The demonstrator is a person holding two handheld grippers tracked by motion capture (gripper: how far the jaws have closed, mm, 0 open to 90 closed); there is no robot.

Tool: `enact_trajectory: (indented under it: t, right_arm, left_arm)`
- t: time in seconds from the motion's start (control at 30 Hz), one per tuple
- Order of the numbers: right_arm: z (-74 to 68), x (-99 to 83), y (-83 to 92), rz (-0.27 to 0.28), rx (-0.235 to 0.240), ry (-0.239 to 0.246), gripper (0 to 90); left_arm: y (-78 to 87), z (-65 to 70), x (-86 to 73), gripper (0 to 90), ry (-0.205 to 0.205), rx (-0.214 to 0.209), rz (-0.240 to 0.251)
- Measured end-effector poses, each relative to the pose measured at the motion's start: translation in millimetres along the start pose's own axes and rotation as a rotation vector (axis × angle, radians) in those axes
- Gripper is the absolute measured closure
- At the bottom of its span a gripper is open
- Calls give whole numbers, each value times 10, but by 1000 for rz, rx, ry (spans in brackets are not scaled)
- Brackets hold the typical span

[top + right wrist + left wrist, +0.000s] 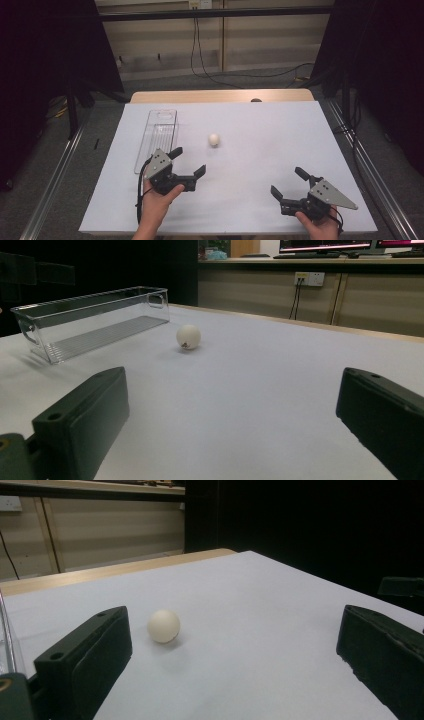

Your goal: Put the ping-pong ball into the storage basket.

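A small white ball point(214, 139) lies on the white table cover, a little left of centre; it also appears as the ball point(164, 626) in the left gripper view and the ball point(188, 337) in the right gripper view. My left gripper point(187, 161) is held low at the near left, open and empty, with the ball a short way beyond its jaws. My right gripper point(287, 182) is at the near right, open and empty, its jaws pointing toward the ball from farther off.
A clear plastic bin point(157, 137) lies lengthwise at the left of the table, also seen as the bin point(95, 320) left of the ball. The table point(260, 125) has a wooden far edge point(220, 96). Dark curtains and cables surround it.
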State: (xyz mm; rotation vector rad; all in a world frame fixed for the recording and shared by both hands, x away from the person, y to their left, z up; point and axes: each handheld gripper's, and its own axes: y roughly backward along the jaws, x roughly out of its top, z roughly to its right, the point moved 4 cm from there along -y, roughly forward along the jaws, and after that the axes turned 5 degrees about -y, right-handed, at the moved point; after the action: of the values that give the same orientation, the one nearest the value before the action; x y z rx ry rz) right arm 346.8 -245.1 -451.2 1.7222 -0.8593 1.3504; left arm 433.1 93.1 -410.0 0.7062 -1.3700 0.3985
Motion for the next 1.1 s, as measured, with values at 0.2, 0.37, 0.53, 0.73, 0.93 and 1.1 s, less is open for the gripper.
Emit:
enact_trajectory:
  t: [0.2, 0.37, 0.53, 0.73, 0.93, 1.1]
  right_arm:
    - [-2, 5, -3, 2, -3, -3, 4]
    - [-11, 6, -1, -2, 4, 1, 5]
    - [-17, 2, -3, -5, 7, 5, 5]
    - [-30, -2, -7, -8, 9, 7, 5]
    - [-27, -5, -3, -12, 12, 9, 6]
    - [-24, -2, -2, -8, 9, 9, 6]
  left_arm:
    - [-93, -9, -4, 12, 6, 22, -26]
    - [-147, -7, -4, 14, -1, 30, -47]
    - [-211, -1, 1, 14, 12, 40, -66]
    - [-307, 5, 18, 14, 16, 48, -81]
    - [-400, -19, 34, 16, 26, 50, -99]
    - [-472, -48, 58, 18, 35, 67, -106]
